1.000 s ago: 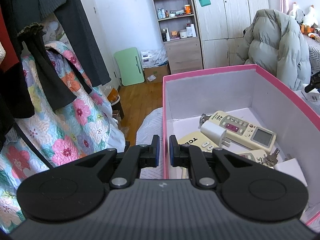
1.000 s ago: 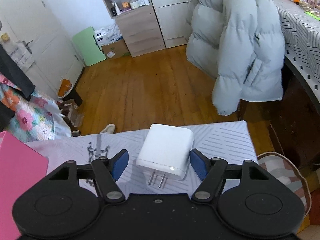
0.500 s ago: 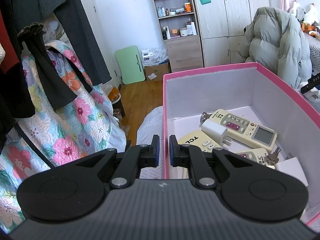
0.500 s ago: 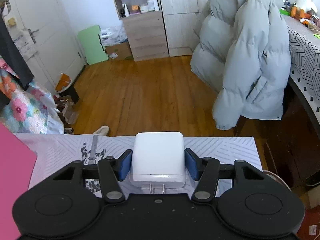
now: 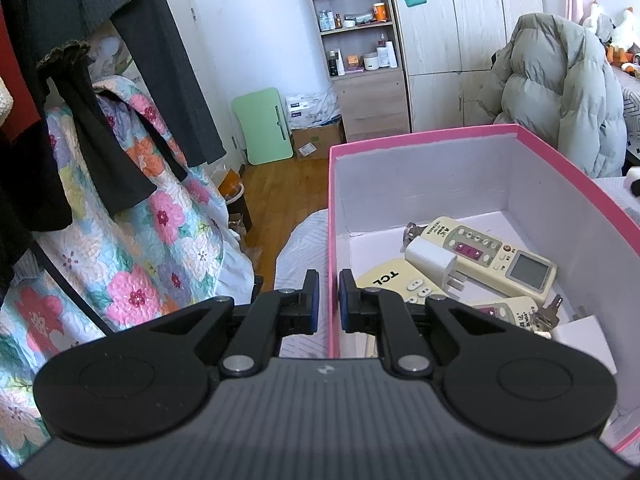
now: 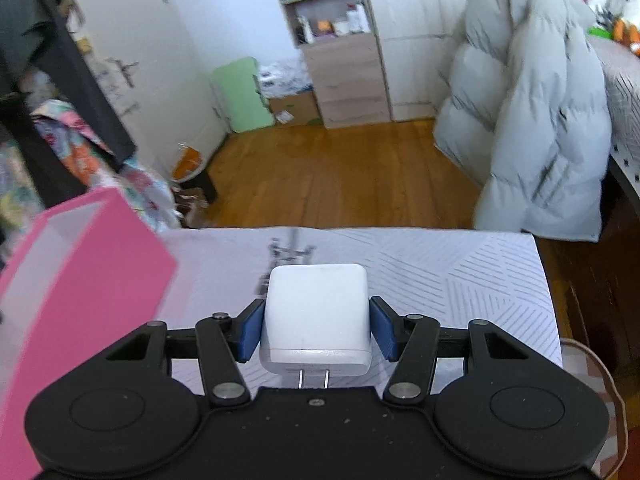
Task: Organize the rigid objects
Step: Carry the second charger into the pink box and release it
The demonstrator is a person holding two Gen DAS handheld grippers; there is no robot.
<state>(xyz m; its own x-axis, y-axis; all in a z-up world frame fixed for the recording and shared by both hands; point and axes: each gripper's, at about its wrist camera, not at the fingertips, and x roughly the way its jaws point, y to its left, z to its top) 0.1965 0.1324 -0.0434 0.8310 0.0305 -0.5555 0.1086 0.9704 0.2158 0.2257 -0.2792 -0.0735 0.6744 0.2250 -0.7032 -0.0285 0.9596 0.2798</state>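
Note:
In the right wrist view my right gripper (image 6: pixel 316 322) is shut on a white plug charger (image 6: pixel 316 304), blue pads pressing its two sides, prongs pointing back at the camera. The charger hangs above the patterned table cover (image 6: pixel 440 264). The pink box (image 6: pixel 80 264) stands at the left of that view. In the left wrist view my left gripper (image 5: pixel 329 280) is shut on the left wall of the pink box (image 5: pixel 424 138). Inside lie a cream remote with a screen (image 5: pixel 488 256), a TCL remote (image 5: pixel 394 280), a small white charger (image 5: pixel 430 258) and keys (image 5: pixel 548 314).
A grey puffer jacket (image 6: pixel 532 120) hangs over a chair to the right. Wooden floor (image 6: pixel 340 168) lies beyond the table's far edge. A floral quilt (image 5: pixel 132 248) and dark clothes hang at the left of the box. Shelves and a wardrobe stand at the back wall.
My right gripper closed on the white charger, lifted it off the table cover and carried it left, so more of the pink box shows. The left gripper kept still.

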